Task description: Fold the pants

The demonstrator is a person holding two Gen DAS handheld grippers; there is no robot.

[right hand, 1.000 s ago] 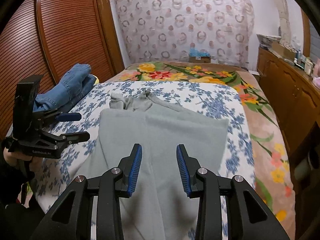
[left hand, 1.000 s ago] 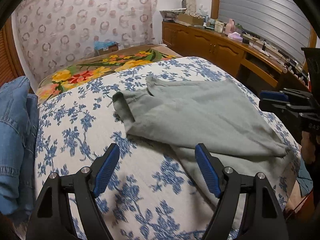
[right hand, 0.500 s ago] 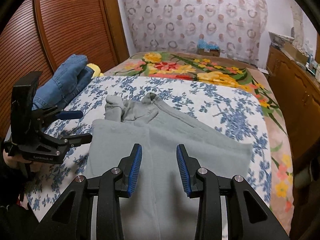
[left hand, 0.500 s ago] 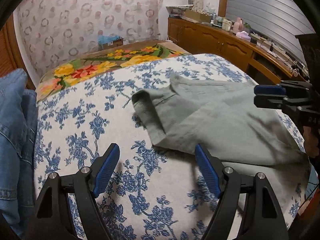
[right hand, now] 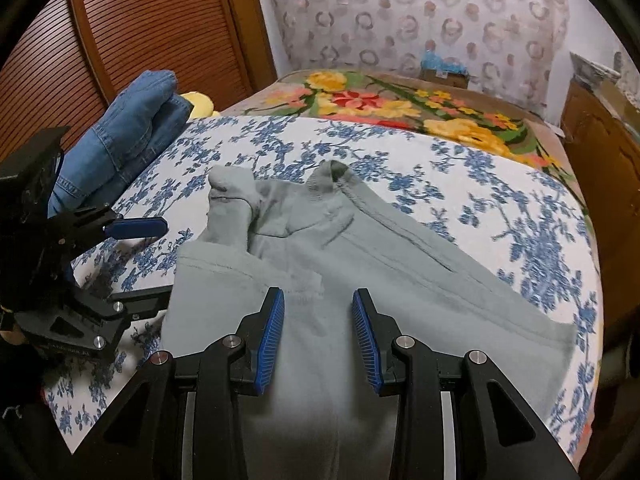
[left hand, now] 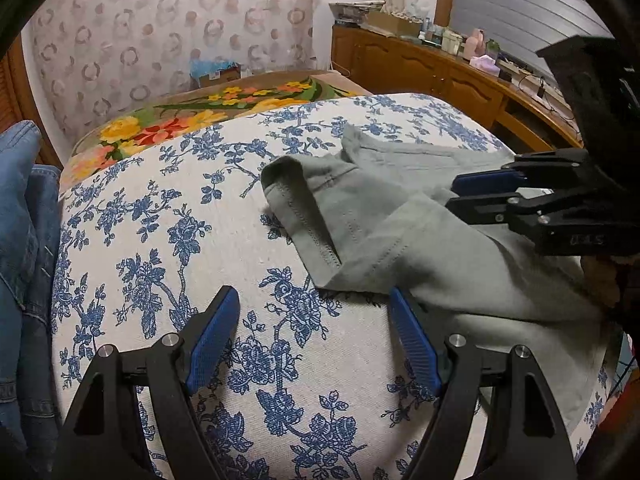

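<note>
Mid-fold: grey pants (right hand: 360, 264) lie partly doubled, rumpled, on bed (left hand: 168, 264), toward near edge. Left gripper (left hand: 312, 336) wide open, empty, over bare cover just beside cloth edge. Right gripper (right hand: 318, 332) part open over cloth, gripping nothing. Next, likely: pinch edge, carry across. Pants' near end cut off; layers unclear.

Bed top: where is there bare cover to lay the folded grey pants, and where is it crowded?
Bare blue-flowered cover lies between the jeans pile and the grey pants, and runs back to the yellow-flowered blanket. Another strip lies right of the pants in the right wrist view. Crowded: the near edge, where the pants and both grippers' fingers sit.
</note>
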